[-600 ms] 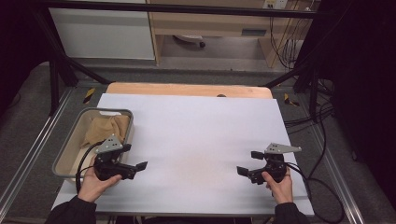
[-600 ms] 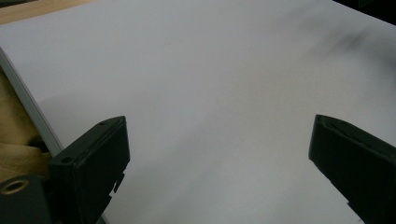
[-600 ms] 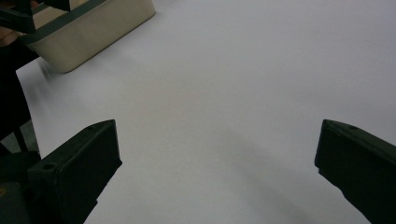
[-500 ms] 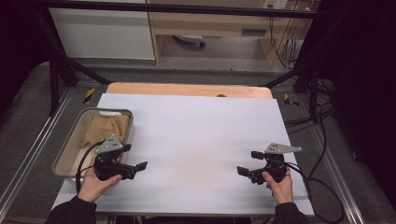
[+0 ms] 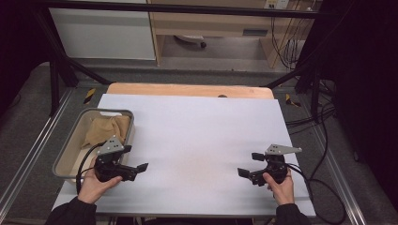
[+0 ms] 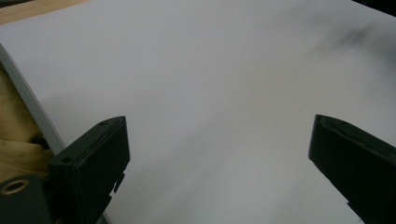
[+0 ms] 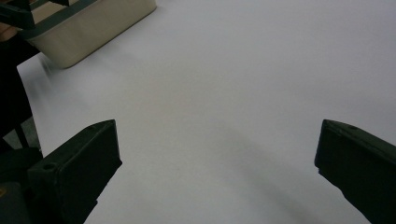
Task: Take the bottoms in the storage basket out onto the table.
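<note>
Left tongs [image 5: 136,169] rest low on the white sheet [image 5: 197,140] covering the desk, just beside the grey bin [image 5: 70,145] at the desk's left edge. Jaws stand wide apart with nothing between them, as the left gripper view confirms: bare sheet between the two black jaws. Right tongs [image 5: 248,174] sit near the sheet's right front corner, well apart from the left pair, also spread wide and empty.

The tan cloth [image 5: 104,130] lies crumpled in the far half of the bin; a fold of it [image 6: 14,135] shows at the edge of the left gripper view.

Judgement: the step in hand looks like a reach for the cloth by the left tongs, the nearer pair. To do it well, lift clear of the bin's rim first, come down from above onto a raised fold, and close on cloth alone (a pinch against the bin wall would likely drag the bin).

Surface: sheet smooth, matte, unmarked; a strip of wooden desk [image 5: 187,89] shows beyond its far edge. Room: dark metal frame around the desk, grey floor, a white cabinet [image 5: 103,28] behind, cables [image 5: 324,140] trailing at right.
</note>
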{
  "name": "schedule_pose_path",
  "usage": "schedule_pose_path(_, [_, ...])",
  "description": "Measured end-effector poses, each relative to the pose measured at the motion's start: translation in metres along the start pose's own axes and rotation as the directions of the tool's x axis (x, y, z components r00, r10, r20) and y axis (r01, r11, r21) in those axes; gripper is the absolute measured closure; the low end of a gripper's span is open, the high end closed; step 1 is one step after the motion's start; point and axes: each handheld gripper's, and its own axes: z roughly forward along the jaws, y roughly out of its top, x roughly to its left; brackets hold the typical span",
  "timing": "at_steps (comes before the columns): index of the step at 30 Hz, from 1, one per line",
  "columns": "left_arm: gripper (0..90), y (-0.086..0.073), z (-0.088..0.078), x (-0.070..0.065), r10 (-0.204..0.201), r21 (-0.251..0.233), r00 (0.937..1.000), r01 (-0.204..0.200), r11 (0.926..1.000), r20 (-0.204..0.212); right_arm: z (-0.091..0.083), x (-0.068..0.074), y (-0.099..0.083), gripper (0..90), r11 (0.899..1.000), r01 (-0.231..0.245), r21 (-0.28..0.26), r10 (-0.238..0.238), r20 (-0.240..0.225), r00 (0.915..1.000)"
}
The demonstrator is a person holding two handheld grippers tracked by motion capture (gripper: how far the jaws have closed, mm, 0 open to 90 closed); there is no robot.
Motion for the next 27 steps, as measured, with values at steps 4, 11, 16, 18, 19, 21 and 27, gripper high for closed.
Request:
schedule_pose_path(4, [5.1, 0.0, -0.002, 0.0, 0.003, -0.001, 1.0, -0.003, 1.0, -0.001, 0.0, 0.0, 0.0, 0.7, 1.0, -0.002, 0.002, 0.002, -0.001, 1.0])
schedule_pose_path(11, [5.0, 0.001, -0.006, 0.003, -0.003, -0.004, 1.0, 0.003, 1.0, -0.003, -0.001, 0.0, 0.0, 0.6, 1.0, 0.0, 0.001, 0.0, 0.003, 1.0])
schedule_pose_path(16, [5.1, 0.001, -0.011, 0.007, -0.011, -0.003, 0.9998, 0.01, 0.9999, -0.017, 0.0, 0.0, 0.0, 0.7, 1.0, 0.0, 0.005, 0.0, 0.002, 1.0])
schedule_pose_path(18, [5.1, 0.0, -0.012, 0.008, -0.012, -0.003, 0.9998, 0.012, 0.9999, -0.018, 0.0, 0.0, 0.0, 0.6, 1.0, 0.0, 0.005, 0.0, 0.002, 1.0])
schedule_pose_path(19, [5.1, 0.0, -0.012, 0.008, -0.012, -0.003, 0.9998, 0.012, 0.9999, -0.018, 0.0, 0.0, 0.0, 0.6, 1.0, 0.0, 0.005, 0.0, 0.002, 1.0])
schedule_pose_path(21, [5.1, 0.0, -0.012, 0.009, -0.014, -0.001, 0.9997, 0.014, 0.9999, -0.021, 0.0, 0.0, 0.0, 0.7, 1.0, 0.002, 0.004, -0.002, 0.004, 1.0])
schedule_pose_path(27, [5.1, 0.0, -0.013, 0.01, -0.009, 0.004, 0.9997, 0.009, 0.9999, -0.022, -0.001, 0.0, 0.0, 0.6, 1.0, 0.001, 0.003, -0.001, 0.006, 1.0])
